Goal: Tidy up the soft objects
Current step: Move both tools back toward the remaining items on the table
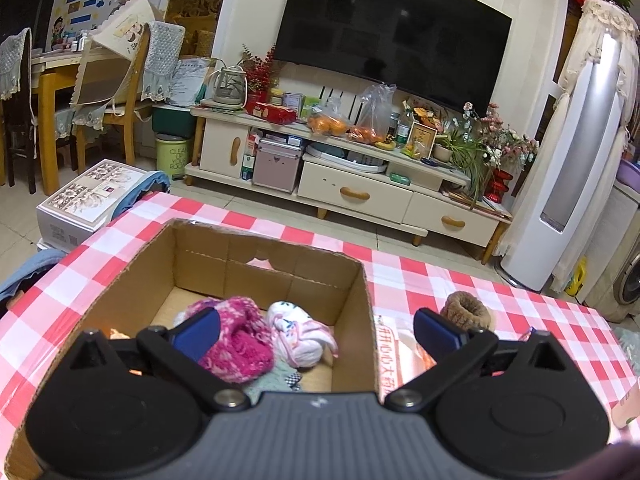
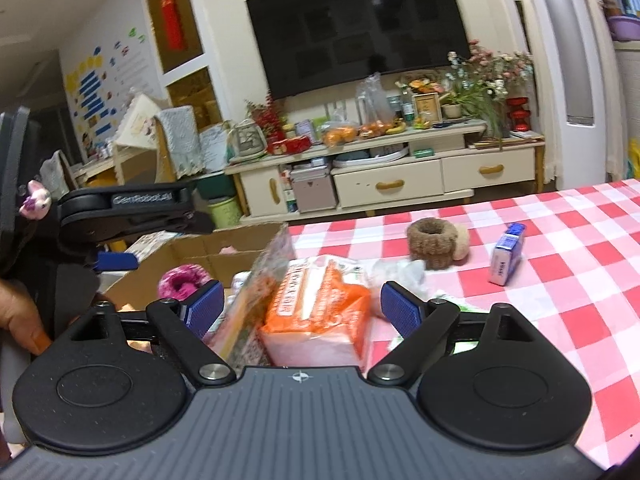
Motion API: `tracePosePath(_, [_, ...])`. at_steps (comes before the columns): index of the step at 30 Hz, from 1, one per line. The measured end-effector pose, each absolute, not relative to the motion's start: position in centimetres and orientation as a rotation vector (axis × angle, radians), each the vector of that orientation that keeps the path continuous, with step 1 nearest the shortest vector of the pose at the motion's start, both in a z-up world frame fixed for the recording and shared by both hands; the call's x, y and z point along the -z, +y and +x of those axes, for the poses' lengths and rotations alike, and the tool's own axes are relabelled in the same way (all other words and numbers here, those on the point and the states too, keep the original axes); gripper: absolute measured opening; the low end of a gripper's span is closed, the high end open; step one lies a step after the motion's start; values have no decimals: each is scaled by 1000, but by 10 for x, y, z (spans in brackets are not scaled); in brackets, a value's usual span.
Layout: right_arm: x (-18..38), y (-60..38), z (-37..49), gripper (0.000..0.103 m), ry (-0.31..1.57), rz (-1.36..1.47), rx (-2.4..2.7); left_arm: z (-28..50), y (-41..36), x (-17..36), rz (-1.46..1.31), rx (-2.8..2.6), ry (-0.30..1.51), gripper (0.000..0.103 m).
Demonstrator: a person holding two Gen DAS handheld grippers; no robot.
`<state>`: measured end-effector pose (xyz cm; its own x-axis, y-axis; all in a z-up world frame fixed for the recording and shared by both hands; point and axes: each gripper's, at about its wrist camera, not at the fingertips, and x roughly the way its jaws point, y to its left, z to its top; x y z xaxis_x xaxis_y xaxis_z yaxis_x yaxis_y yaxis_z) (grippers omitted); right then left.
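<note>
An open cardboard box stands on the pink checked tablecloth. Inside lie a magenta knitted piece and a white-and-pink sock bundle. My left gripper hangs open over the box's right part, one pad above the knit and the other outside the right wall. A brown fuzzy roll rests on the cloth to the right. In the right wrist view my right gripper is open, with an orange tissue pack between its pads but untouched. The brown roll lies beyond it.
A blue-and-white carton lies right of the brown roll. White crumpled cloth and a clear printed bag sit by the orange pack. The left gripper's fingers reach in from the left. A TV cabinet stands beyond the table.
</note>
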<state>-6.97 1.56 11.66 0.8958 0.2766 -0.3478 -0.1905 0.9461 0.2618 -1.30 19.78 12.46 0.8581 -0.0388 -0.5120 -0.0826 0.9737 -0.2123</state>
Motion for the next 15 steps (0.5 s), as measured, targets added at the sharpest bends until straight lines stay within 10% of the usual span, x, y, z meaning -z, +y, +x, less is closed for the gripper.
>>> tracePosePath(15, [-110, -10, -76, 103, 365, 267, -198, -17, 164, -126, -198, 33, 531, 102])
